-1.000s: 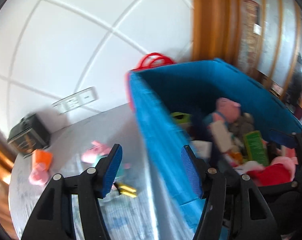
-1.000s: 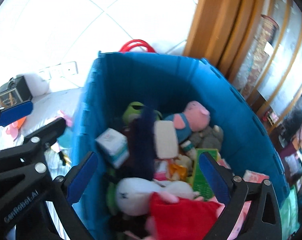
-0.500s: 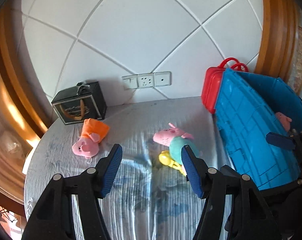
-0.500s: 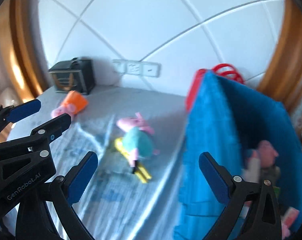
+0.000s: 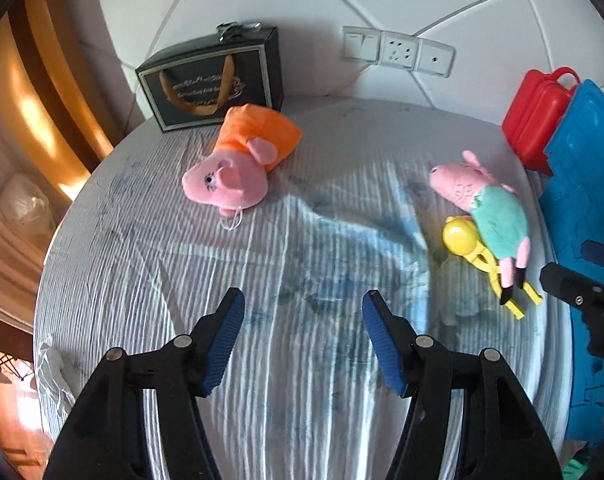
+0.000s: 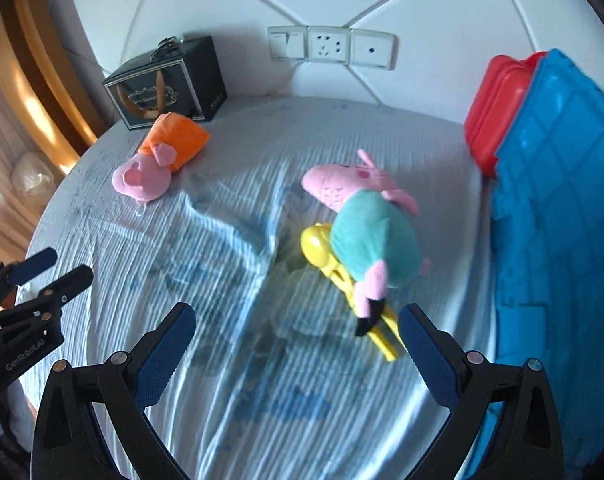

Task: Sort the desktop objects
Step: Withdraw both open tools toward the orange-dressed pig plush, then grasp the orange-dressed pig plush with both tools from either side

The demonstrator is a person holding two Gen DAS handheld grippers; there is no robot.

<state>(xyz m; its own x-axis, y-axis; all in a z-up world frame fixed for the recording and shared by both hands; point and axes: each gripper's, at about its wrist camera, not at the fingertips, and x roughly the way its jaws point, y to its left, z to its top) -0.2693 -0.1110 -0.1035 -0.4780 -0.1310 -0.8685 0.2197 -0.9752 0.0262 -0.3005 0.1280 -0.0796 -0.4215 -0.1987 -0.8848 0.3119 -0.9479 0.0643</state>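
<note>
- On the side of the left gripper (image 6: 34,276), seen from the right wrist, white letters seem to read "GenRobot.AI".
- The black box (image 5: 216,80) at the back left corner of the desk (image 5: 302,360) has gold writing on its front, too small to read.
- There are two pig plush toys. The pig in the orange dress (image 5: 238,160) lies near the back left, just in front of the black box. The pig in the green shirt (image 6: 365,224) lies toward the right side of the desk.
- There is one yellow toy (image 6: 325,252). It lies partly under the green-shirt pig and touches it.
- There is one blue bin (image 6: 561,220) along the right edge of the desk. One red case (image 6: 493,116) stands at the back right corner, touching the bin.
- On the wall behind the desk is a row of three white switch and socket plates (image 6: 329,46).
- The desk has a wrinkled striped cloth over it. Its middle and front are bare, and the left edge curves round.
- The left gripper (image 5: 302,320) is about half open over the bare middle, with nothing between its blue pads.
- The right gripper (image 6: 298,344) is wide open and holds nothing. The green-shirt pig's feet and the end of the yellow toy lie just ahead, near its right finger.
</note>
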